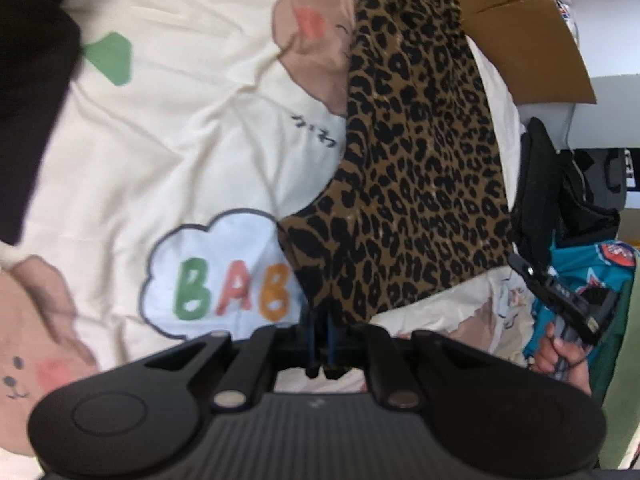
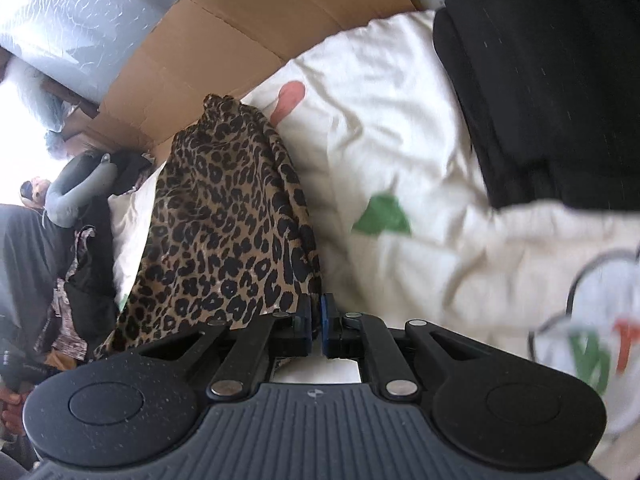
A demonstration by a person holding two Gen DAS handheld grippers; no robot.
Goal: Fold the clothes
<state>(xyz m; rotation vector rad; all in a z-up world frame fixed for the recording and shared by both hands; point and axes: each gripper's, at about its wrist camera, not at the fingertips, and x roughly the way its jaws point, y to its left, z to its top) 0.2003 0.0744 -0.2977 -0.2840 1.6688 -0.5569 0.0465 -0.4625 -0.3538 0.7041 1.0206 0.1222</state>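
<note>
From the left wrist view, the left tool is pinched nearly closed on the near edge of the leopard-print garment, which runs away from it toward the far right across the cream printed bedspread. The garment looks narrow and long, as if already doubled lengthwise, though I cannot count its layers. A dark folded piece lies at the far left edge. Beyond the garment stands a cardboard box; what it holds cannot be seen from here. At the right, the right tool shows, carried by a hand.

From the right wrist view, the right tool is shut on another near edge of the leopard-print garment, and the cloth hangs in a ridge, lifted off the bedspread. A folded black garment rests on the bed at the far right, seemingly finished. The cardboard box stands behind, contents hidden.

My judgement: one piece is done, and this one is mid-fold, with its final fold and placing left.
</note>
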